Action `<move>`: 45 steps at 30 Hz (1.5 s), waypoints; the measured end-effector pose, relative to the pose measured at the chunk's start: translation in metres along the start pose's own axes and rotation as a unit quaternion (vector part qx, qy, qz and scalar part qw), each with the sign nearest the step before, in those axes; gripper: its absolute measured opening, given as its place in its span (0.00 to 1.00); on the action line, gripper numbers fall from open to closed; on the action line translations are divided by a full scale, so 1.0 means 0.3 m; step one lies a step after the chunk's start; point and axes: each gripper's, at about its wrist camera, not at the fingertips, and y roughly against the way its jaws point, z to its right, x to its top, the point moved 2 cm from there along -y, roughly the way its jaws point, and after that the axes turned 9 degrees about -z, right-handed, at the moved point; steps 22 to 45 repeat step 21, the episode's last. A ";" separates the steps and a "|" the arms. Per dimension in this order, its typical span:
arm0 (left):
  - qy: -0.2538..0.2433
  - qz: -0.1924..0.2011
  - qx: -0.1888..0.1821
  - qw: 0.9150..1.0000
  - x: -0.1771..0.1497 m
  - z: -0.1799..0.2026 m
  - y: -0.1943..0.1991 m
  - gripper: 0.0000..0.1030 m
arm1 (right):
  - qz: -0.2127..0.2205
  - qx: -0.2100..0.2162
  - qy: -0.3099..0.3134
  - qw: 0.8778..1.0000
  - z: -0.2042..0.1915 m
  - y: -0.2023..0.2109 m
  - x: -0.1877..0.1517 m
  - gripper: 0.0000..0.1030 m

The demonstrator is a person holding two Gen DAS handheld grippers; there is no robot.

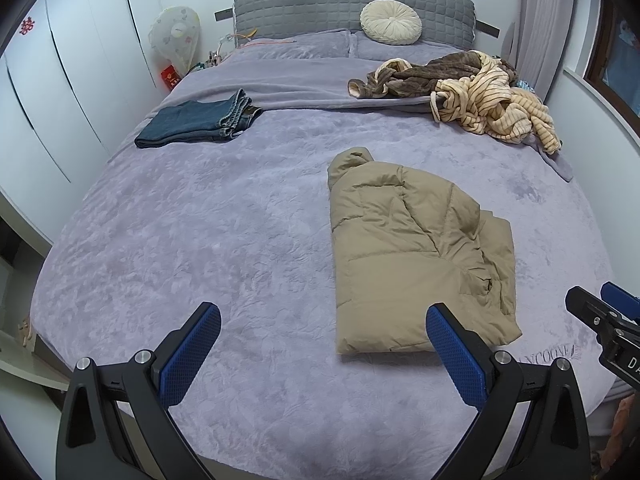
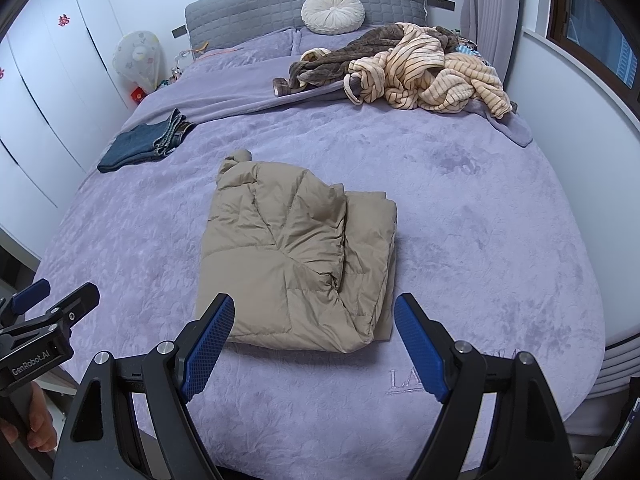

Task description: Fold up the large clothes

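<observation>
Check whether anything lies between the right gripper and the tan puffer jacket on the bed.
Nothing visible does. The right gripper hangs open over the jacket's near edge, and only bare purple bedspread surrounds the tan puffer jacket.

On the bed [image 1: 200, 220] a folded jacket [image 1: 408, 252] lies near the foot edge, toward the right half, its hood end pointing at the headboard [image 1: 320, 4]. Well apart from it, at the far left, sit folded jeans [image 1: 196, 124]. A heap of robes [image 1: 472, 92] lies at the far right, behind the jacket. A round cushion [image 1: 391, 22] leans against the headboard, above the pillows. A covered fan [image 1: 176, 36] stands left of the headboard (beside the wardrobe doors [image 1: 60, 92]). The left gripper [image 1: 322, 316] and right gripper [image 2: 314, 312] hang over the foot edge, side by side.
</observation>
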 end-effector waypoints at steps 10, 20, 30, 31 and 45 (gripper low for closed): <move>0.001 -0.001 0.002 1.000 -0.003 0.000 0.001 1.00 | 0.000 0.001 0.000 1.000 0.004 0.000 -0.003 0.82; -0.002 -0.003 0.005 1.000 -0.004 0.010 -0.004 1.00 | 0.000 0.001 0.000 1.000 0.007 0.000 -0.005 0.82; -0.001 -0.003 0.006 1.000 -0.004 0.010 -0.004 1.00 | 0.000 0.001 0.000 1.000 0.007 0.000 -0.004 0.82; -0.001 -0.003 0.006 1.000 -0.004 0.010 -0.004 1.00 | 0.000 0.001 0.000 1.000 0.007 0.000 -0.004 0.82; -0.001 -0.003 0.006 1.000 -0.004 0.010 -0.004 1.00 | 0.000 0.001 0.000 1.000 0.007 0.000 -0.004 0.82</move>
